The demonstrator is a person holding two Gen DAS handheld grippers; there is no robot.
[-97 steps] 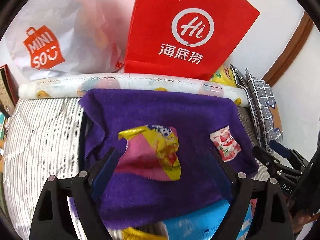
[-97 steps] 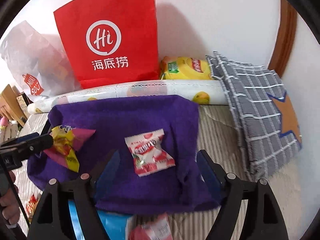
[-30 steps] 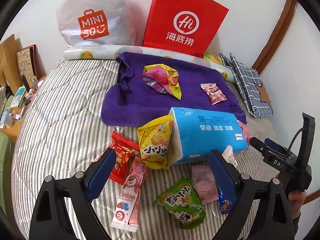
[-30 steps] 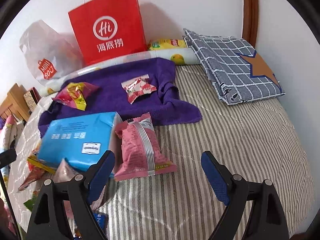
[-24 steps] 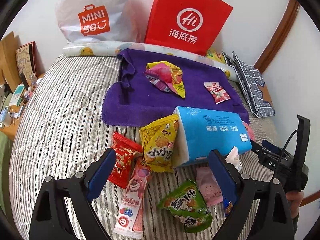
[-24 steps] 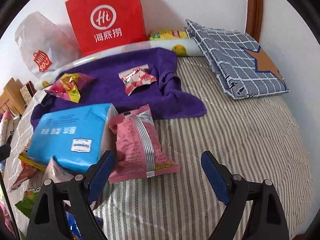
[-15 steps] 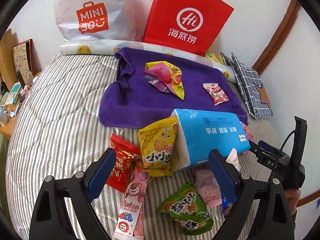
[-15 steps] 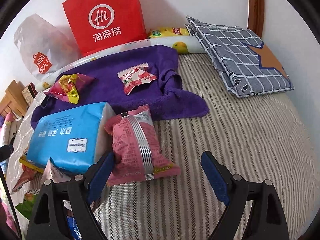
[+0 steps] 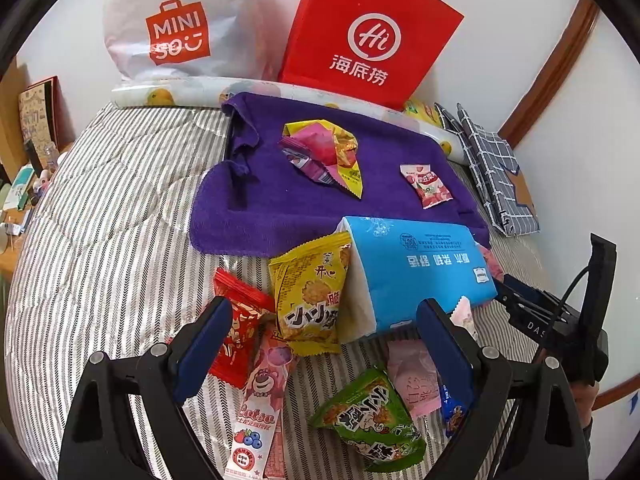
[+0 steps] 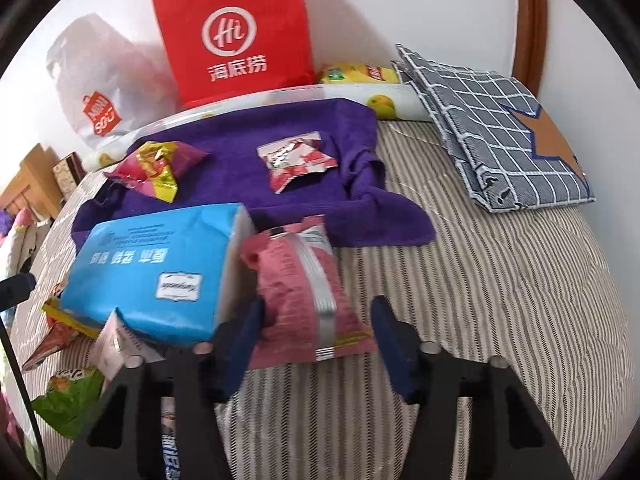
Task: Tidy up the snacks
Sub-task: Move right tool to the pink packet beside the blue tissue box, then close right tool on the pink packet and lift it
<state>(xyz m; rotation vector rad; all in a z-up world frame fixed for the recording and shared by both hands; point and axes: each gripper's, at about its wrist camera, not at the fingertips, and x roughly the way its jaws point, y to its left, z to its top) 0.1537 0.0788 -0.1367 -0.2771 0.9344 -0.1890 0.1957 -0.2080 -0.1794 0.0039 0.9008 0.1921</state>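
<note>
A purple towel (image 9: 280, 208) lies on the striped bed with a pink-yellow snack bag (image 9: 324, 156) and a small red-white candy packet (image 9: 426, 186) on it. In front, a blue tissue pack (image 9: 416, 268) lies among a yellow cracker bag (image 9: 310, 292), a red packet (image 9: 236, 332), a Lotso stick pack (image 9: 260, 408) and a green bag (image 9: 368, 424). My left gripper (image 9: 324, 344) is open above these. My right gripper (image 10: 316, 340) has its jaws on either side of a pink snack bag (image 10: 304, 292), narrowed but not clamped.
A red Hi paper bag (image 9: 368, 40) and a white Miniso bag (image 9: 180, 28) stand against the wall behind a rolled mat (image 9: 180, 94). A checked grey cloth (image 10: 496, 128) lies at the right. A bedside shelf (image 9: 24, 152) is at the left.
The right gripper has moved forward onto the pink snack bag and its jaws have narrowed around it. The left gripper has barely moved.
</note>
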